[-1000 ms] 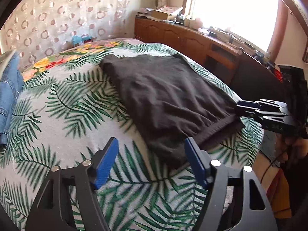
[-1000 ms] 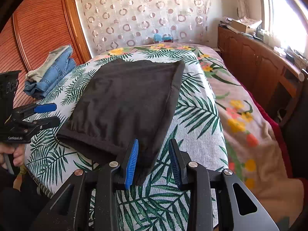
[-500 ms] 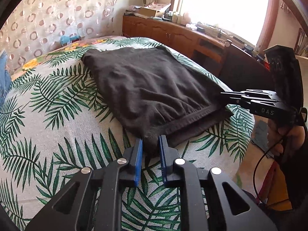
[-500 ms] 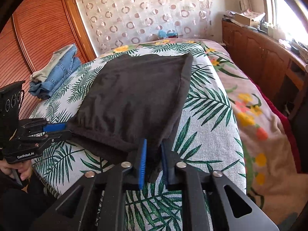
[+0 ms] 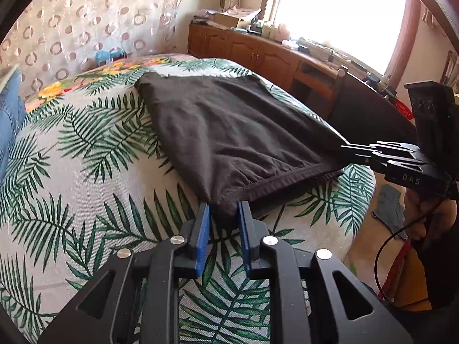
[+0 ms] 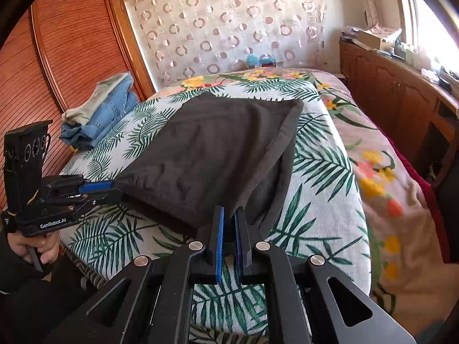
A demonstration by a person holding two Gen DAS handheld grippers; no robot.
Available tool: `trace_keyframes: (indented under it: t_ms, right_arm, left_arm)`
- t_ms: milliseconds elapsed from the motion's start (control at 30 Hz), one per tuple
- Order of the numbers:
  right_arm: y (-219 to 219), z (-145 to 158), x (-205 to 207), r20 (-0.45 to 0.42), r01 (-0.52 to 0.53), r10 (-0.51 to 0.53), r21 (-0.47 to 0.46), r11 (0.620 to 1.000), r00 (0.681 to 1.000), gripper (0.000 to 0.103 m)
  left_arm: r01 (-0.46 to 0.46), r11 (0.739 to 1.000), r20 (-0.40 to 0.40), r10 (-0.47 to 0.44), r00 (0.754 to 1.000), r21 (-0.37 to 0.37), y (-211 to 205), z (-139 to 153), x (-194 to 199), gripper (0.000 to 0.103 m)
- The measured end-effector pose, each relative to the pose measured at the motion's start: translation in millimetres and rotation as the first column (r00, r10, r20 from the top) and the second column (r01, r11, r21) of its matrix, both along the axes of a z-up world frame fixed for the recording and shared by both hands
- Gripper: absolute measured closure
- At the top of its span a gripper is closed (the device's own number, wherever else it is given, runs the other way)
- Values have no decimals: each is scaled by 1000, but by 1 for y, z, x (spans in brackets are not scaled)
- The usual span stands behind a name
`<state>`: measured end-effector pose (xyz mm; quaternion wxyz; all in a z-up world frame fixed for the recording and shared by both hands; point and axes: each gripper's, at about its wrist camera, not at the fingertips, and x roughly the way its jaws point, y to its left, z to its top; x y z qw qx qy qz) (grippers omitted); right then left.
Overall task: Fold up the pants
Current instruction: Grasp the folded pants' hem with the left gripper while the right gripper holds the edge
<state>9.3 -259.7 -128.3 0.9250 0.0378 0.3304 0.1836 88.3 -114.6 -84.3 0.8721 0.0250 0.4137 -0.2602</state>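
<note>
black pants (image 5: 229, 132) lie folded, waistband gathered.

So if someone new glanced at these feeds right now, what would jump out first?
The dark pants spread flat on the palm-leaf bedspread, mid-bed. Both grippers pinch the near waistband corners: the left gripper with its jaws opening slightly around the cloth, the right gripper shut on it. A heap of blue jeans lies beside the wardrobe.
</note>
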Motion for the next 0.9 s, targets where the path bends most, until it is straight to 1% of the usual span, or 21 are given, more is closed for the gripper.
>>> trace_keyframes:
  t_ms: [67,133,200,267,367,400,433,500,567,633,733,900]
  right_arm:
    - [1,-4,3,-15,9,-9,-13,1000,1000,96]
    - [0,-8,6,-30,15,-16,-19,1000,999,96]
    - [1,-9,6,-32,26,-27,-32,999,999,96]
    - [1,-9,5,-27,35,-36,-40,999,999,96]
    - [3,-8,2,-13,47,-48,-54,997,999,95]
    - [3,-8,2,-8,52,-52,-57,997,999,92]
    - [4,-8,1,-4,61,-61,-60,996,998,86]
    - [5,-9,2,-2,75,-75,-66,995,997,82]
    - [7,-12,3,-8,92,-93,-76,993,996,72]
    - [8,-14,5,-11,99,-100,-73,992,995,71]
    - [10,-18,9,-23,127,-129,-78,989,991,64]
    - [14,-19,10,-12,150,-152,-84,985,988,64]
  left_arm:
    - [-11,1000,-3,11,1000,4,2,-2,0,72]
    - [-24,1000,15,24,1000,-1,4,1,-2,58]
    - [-33,999,29,34,999,-12,7,5,-2,53]
    - [-43,999,38,44,998,-18,9,7,-1,52]
    - [-65,998,47,65,997,-7,8,7,4,52]
    - [-69,998,46,69,997,-2,7,6,5,52]
    - [-72,997,47,72,996,1,6,6,7,52]
    - [-72,997,50,71,996,5,4,4,8,52]
    - [-72,997,36,71,997,14,3,-1,10,52]
    - [-71,997,21,71,997,24,3,-7,11,52]
    - [-72,997,17,72,997,20,3,-9,11,52]
    - [-75,997,18,74,997,19,3,-10,9,52]
